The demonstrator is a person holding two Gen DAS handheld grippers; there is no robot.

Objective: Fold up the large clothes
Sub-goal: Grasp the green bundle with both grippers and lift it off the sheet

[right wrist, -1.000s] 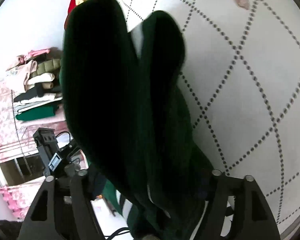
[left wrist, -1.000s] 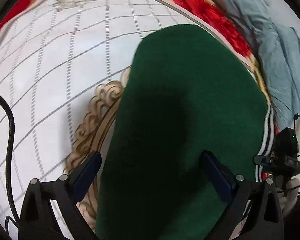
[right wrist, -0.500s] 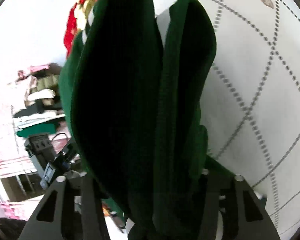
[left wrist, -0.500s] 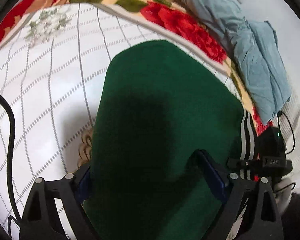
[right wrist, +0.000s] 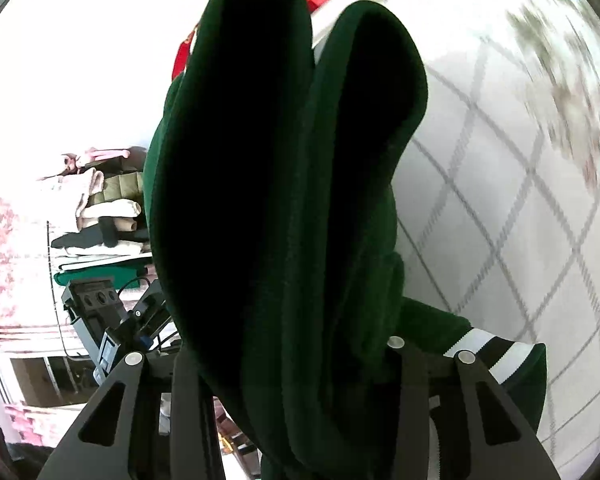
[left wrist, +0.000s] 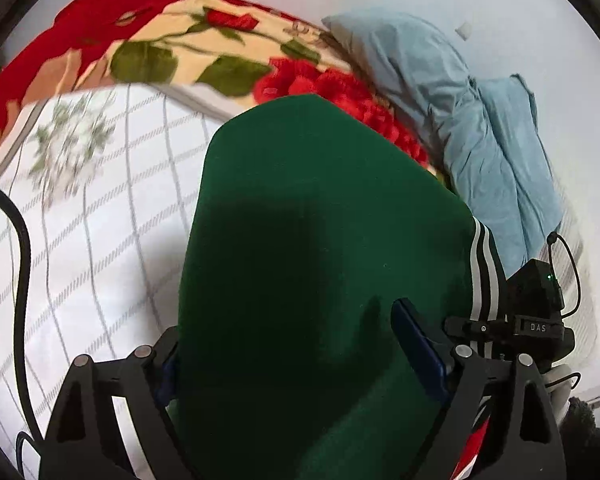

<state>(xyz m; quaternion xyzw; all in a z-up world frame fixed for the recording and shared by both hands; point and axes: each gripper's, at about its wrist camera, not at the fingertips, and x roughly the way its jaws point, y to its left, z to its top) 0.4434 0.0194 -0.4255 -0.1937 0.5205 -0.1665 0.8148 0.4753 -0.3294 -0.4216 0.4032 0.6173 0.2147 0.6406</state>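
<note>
Dark green garment (left wrist: pixel 300 260) clamped by left gripper (left wrist: pixel 296 364) and right gripper (right wrist: pixel 288 364), held doubled above the quilted bed (left wrist: pixel 100 220). Long axis running forward from both claws, toward floral blanket (left wrist: pixel 204 52) edge.

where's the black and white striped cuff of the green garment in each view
Left wrist: striped cuff at the right edge of the green garment, just above the right gripper.
Right wrist: striped cuff at lower right, behind the right finger.
Shared landmark: the white grid-patterned bedspread.
</note>
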